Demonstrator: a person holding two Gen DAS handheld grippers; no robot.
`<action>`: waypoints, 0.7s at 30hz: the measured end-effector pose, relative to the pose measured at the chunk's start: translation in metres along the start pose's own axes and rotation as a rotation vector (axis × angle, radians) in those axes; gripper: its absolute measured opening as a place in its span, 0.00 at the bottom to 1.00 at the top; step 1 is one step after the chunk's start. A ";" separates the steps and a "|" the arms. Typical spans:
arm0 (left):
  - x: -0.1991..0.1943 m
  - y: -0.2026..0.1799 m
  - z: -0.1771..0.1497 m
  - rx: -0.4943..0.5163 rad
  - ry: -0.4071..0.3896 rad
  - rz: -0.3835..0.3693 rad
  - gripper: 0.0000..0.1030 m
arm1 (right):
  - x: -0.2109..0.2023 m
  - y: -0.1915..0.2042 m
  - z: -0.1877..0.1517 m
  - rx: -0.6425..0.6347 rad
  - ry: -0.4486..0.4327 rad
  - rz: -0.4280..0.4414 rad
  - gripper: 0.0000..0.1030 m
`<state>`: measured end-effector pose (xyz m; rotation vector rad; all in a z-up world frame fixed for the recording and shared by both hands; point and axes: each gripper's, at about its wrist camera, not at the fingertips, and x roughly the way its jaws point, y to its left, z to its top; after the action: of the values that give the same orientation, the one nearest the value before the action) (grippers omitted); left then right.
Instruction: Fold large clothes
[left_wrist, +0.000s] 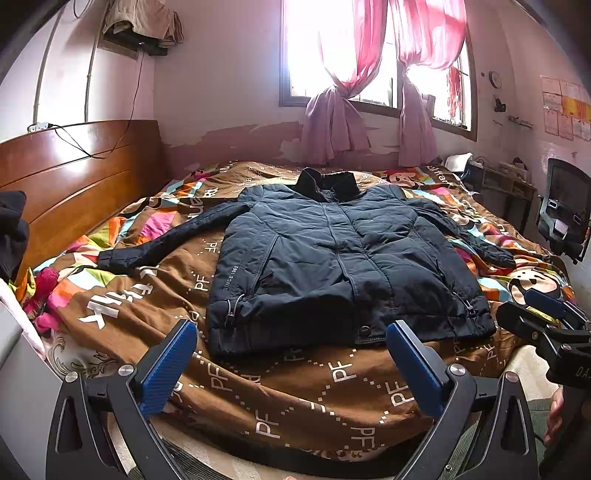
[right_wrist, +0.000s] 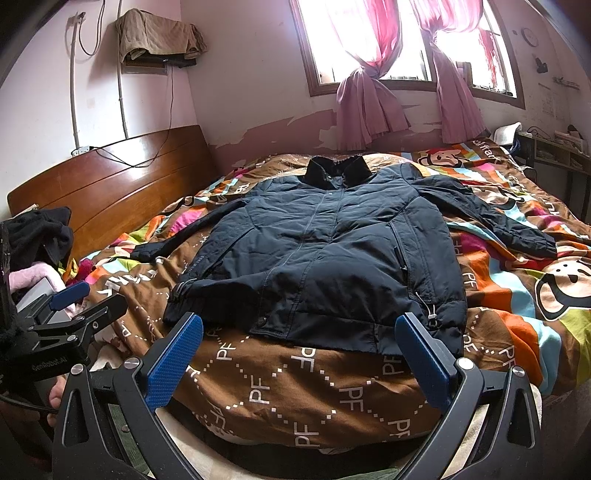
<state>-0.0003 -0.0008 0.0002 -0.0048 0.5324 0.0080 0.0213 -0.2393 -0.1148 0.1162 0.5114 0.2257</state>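
Navy jacket (left_wrist: 332, 258) lengthwise, collar toward window (left_wrist: 369, 55) (seemingly zipped)

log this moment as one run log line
stage: pre-fold | jacket: flat, zipped, sleeves spread on bed quilt | left gripper: jaws open, empty | right gripper: jaws open, empty

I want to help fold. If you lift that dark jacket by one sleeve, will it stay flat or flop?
The jacket would probably flop: its sleeves already lie limp on the bed. It looks puffy and padded, so likely bulky and springy. Its smooth shell may slip.
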 end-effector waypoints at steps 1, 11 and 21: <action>0.000 0.000 0.000 0.000 0.000 0.000 1.00 | 0.000 0.000 0.000 0.000 0.001 0.000 0.99; 0.000 0.000 0.000 0.001 0.000 0.001 1.00 | 0.001 0.001 0.001 0.000 0.000 0.001 0.99; 0.000 0.000 0.000 0.000 0.001 0.002 1.00 | 0.001 -0.001 0.001 0.000 0.003 0.005 0.99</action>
<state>-0.0003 -0.0009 0.0002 -0.0039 0.5334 0.0099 0.0228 -0.2395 -0.1150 0.1174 0.5144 0.2308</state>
